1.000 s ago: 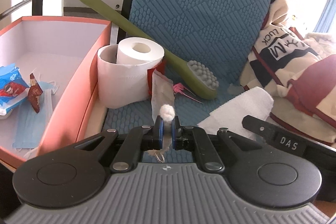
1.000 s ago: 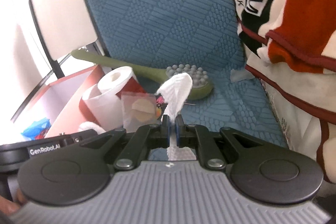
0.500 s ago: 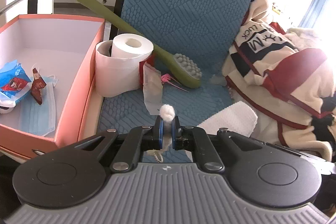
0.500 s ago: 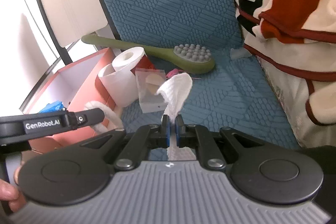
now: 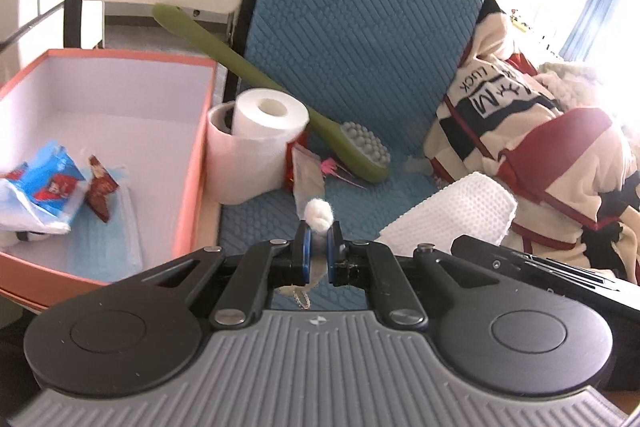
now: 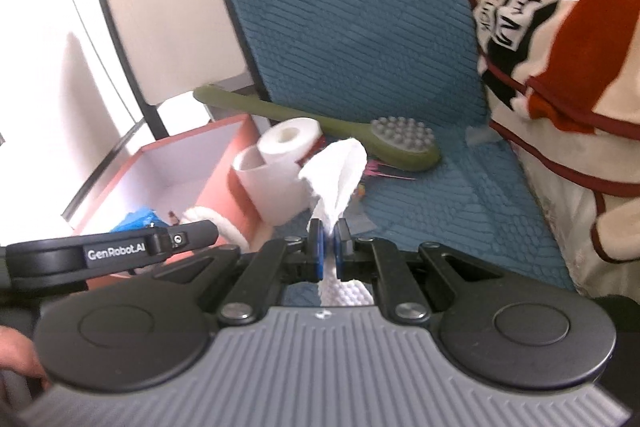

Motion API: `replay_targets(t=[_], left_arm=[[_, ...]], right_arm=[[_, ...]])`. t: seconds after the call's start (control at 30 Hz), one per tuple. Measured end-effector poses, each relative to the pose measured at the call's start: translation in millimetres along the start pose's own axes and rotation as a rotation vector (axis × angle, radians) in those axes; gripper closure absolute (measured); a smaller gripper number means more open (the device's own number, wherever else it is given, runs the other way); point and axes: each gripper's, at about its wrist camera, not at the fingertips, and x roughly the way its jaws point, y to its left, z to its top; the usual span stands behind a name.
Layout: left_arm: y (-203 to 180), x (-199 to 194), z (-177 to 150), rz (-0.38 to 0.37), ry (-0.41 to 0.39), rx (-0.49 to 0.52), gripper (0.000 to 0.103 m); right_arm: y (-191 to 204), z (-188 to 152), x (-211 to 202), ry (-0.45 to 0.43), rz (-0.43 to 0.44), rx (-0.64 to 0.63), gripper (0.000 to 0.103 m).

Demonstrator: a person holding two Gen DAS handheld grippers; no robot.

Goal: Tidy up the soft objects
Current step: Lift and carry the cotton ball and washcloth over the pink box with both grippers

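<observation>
Left wrist view: left gripper (image 5: 316, 245) is clamped on a cotton ball (image 5: 318, 214), which bulges above the blue pads.
Right wrist view: right gripper (image 6: 328, 247) is pinched on a white textured cloth (image 6: 338, 171), raised over the blue seat cushion (image 6: 420, 211).
Risk, cotton: only its lower part looks caught, so a jolt could pop it loose.
Risk, cloth: loose folds might snag the toilet roll (image 5: 264, 115).
Look: cotton fluffy and round; cloth dimpled, crumpled.
Destination, likely: orange box (image 5: 196, 155), to the left of the roll.
</observation>
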Motion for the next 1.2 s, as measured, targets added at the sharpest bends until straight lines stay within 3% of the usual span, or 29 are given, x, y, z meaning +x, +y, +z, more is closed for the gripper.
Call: replay_targets(t=[0.57,0.8,1.2], left_arm=[[64,-72,12,0.041,-0.086,-0.094,0.094],[102,-98,14,0.1,-0.103,-0.119,0.094],[165,-102,22,0.179,-0.094,-0.204,0.094]], right_arm=[[83,20,-13,-0.011,0.16,-0.107,0.094],[126,18,-7,-0.004,0.26,-0.141,0.094],[182,13,22,0.055,0.353,-0.214,0.094]])
